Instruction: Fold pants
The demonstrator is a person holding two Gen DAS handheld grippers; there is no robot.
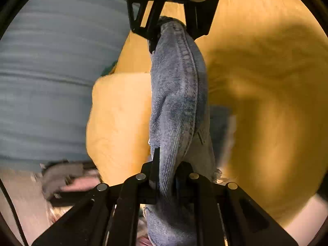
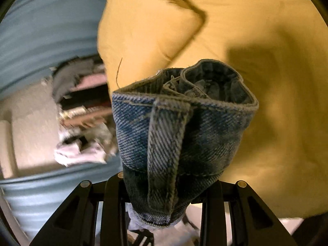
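Blue denim pants (image 1: 178,102) hang stretched in the air between both grippers, above a yellow bedsheet (image 1: 266,82). My left gripper (image 1: 166,176) is shut on one end of the denim. The right gripper (image 1: 170,28) shows at the top of the left wrist view, shut on the far end of the same strip. In the right wrist view my right gripper (image 2: 164,201) is shut on the bunched waistband with a belt loop (image 2: 166,143); the denim hides its fingertips.
A yellow pillow (image 2: 147,30) lies on the bed (image 2: 276,123). A blue-grey ribbed surface (image 1: 51,71) is at the left. A blurred pile of clothes and clutter (image 2: 82,123) lies on the pale floor beside the bed.
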